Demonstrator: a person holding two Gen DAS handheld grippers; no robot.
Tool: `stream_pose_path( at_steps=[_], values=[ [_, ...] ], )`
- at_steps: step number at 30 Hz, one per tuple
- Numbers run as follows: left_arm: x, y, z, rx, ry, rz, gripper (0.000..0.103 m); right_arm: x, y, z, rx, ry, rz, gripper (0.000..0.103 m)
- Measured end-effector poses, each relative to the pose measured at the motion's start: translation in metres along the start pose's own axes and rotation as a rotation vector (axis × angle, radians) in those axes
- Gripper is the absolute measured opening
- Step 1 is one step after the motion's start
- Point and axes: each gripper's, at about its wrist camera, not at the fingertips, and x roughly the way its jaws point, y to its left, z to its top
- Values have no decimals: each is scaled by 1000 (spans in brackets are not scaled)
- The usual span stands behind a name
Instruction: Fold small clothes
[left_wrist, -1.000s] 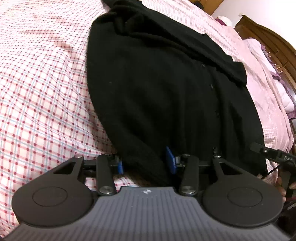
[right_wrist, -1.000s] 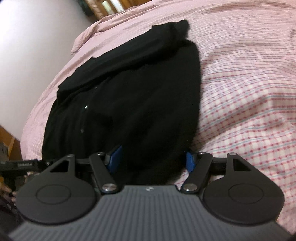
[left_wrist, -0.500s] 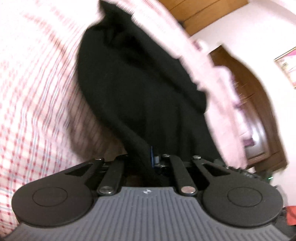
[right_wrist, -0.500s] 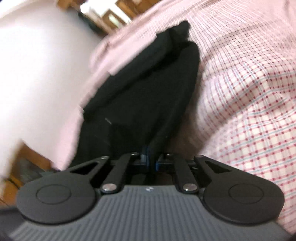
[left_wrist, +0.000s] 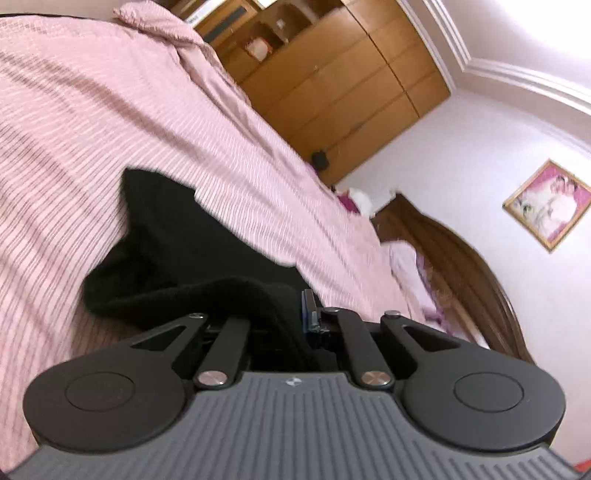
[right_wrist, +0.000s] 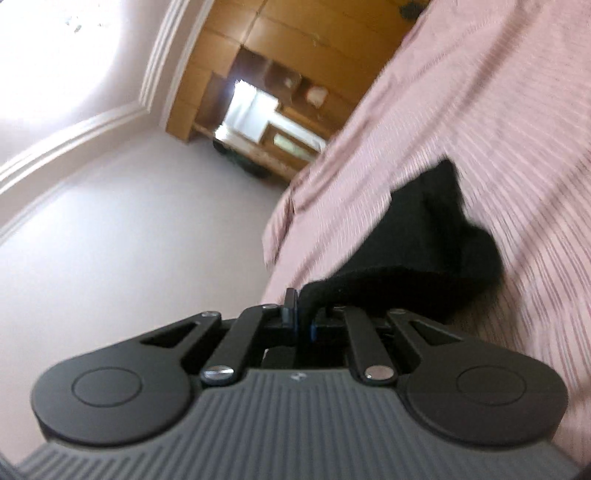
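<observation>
A black knit garment (left_wrist: 192, 254) lies on a pink checked bedspread (left_wrist: 92, 122). In the left wrist view its near edge is lifted and bunched over my left gripper (left_wrist: 295, 314), which is shut on the cloth; the fabric hides one finger. In the right wrist view the same black garment (right_wrist: 436, 243) rises from the pink bedspread (right_wrist: 498, 110) into my right gripper (right_wrist: 301, 314), whose blue-padded jaws are shut on its hem. Both grippers point nearly level, above the bed. Most of the garment is foreshortened and its far end is hidden.
A wooden wardrobe (left_wrist: 332, 85) stands beyond the bed, also seen as the wardrobe (right_wrist: 280, 66) in the right wrist view. A dark wooden headboard (left_wrist: 476, 280) with pillows (left_wrist: 406, 266) is at the right. A framed picture (left_wrist: 550, 205) hangs on the pale wall.
Both grippers closed on the garment's near hem, then rose and tilted up from looking down at the bed to nearly level, lifting the hem off the bedspread.
</observation>
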Motion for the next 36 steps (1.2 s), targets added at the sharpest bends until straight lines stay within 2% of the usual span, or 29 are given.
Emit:
stream_pose_path(
  at_steps=[7, 11, 17, 21, 24, 27, 31, 32, 33, 34, 35, 36],
  values=[
    [47, -2, 54, -9, -99, 78, 8, 62, -5, 37, -7, -97, -1, 8],
    [77, 12, 75, 4, -124, 148, 8, 105, -9, 52, -56, -98, -43, 8],
    [135, 57, 85, 19, -56, 275, 8, 160, -41, 54, -135, -39, -197, 8],
    [171, 89, 80, 43, 16, 364, 8, 182, -63, 41, -212, 27, -326, 8],
    [187, 110, 71, 64, 57, 395, 9, 195, -77, 32, -267, 69, -404, 9],
    [191, 113, 68, 100, 53, 391, 9, 196, -83, 26, -297, 75, -405, 8],
    [191, 102, 74, 142, 82, 400, 10, 189, -78, 30, -276, 89, -395, 11],
    [189, 98, 76, 143, 88, 401, 13, 187, -77, 31, -265, 93, -393, 15],
    [187, 96, 77, 142, 93, 400, 15, 184, -75, 33, -252, 93, -389, 28],
    [183, 92, 77, 140, 95, 401, 23, 180, -73, 35, -243, 89, -385, 38],
    [179, 89, 77, 137, 91, 407, 33, 174, -69, 35, -239, 83, -379, 60],
    [165, 78, 75, 138, 84, 410, 39, 168, -65, 36, -238, 74, -369, 71]
  ],
)
